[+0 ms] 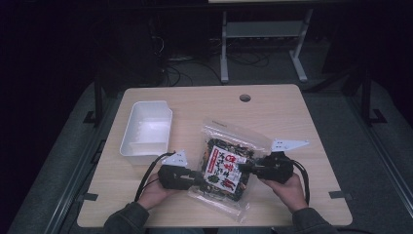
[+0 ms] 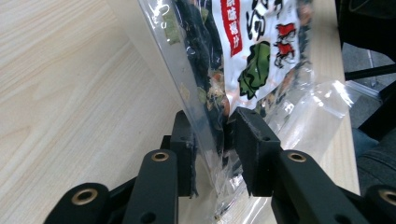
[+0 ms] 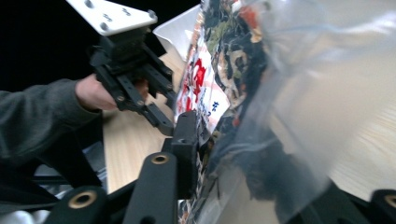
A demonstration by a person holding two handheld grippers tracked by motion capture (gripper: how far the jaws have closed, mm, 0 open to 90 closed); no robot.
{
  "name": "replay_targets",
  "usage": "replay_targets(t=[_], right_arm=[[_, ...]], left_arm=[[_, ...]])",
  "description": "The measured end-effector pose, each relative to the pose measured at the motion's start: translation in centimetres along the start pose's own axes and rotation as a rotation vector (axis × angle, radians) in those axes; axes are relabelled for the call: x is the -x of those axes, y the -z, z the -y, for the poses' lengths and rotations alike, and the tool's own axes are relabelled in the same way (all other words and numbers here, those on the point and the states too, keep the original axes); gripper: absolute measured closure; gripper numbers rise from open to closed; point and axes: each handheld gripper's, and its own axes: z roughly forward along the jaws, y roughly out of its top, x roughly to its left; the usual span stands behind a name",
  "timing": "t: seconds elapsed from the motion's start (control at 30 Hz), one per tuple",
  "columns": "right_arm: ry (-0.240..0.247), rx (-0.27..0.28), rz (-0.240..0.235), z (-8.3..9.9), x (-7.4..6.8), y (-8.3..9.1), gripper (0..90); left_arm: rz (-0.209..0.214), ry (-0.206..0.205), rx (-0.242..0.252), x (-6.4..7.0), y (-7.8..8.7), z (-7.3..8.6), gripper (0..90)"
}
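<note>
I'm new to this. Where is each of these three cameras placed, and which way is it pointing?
High view: above the person's side, looking forward and down on the table; both hands, the left gripper and right gripper show.
Left gripper view: rides the left gripper, looking along its jaws at the snack bag.
Right gripper view: rides the right gripper, facing the bag, with the left hand beyond.
All three share the bag; the high and right gripper views share the white bin.
</note>
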Motion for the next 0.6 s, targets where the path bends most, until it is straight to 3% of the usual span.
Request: replay_targets(t=[0.07, 0.23, 0.33, 0.6], right_arm=[[-0.006, 0.006, -0.028, -0.1, -0.1, 0.0, 71.5], [-0.009, -0.002, -0.04, -0.4, -0.4, 0.0, 72.9], [-0.025, 0.005, -0.051, -0.7, -0.7, 0.0, 73.8], [-0.008, 0.02, 0.008, -2.1, -1.9, 0.8, 74.8]], left_arm=[[-0.011, -0.005, -0.003, 0.0, 0.0, 0.0, 65.5], [-0.025, -0.016, -0.011, 0.1, 0.2, 0.0, 62.5], [-0.059, -0.021, -0.019, 0.1, 0.5, 0.1, 56.8], [-0.131, -0.032, -0.038, 0.4, 1.7, 0.5, 48.6]])
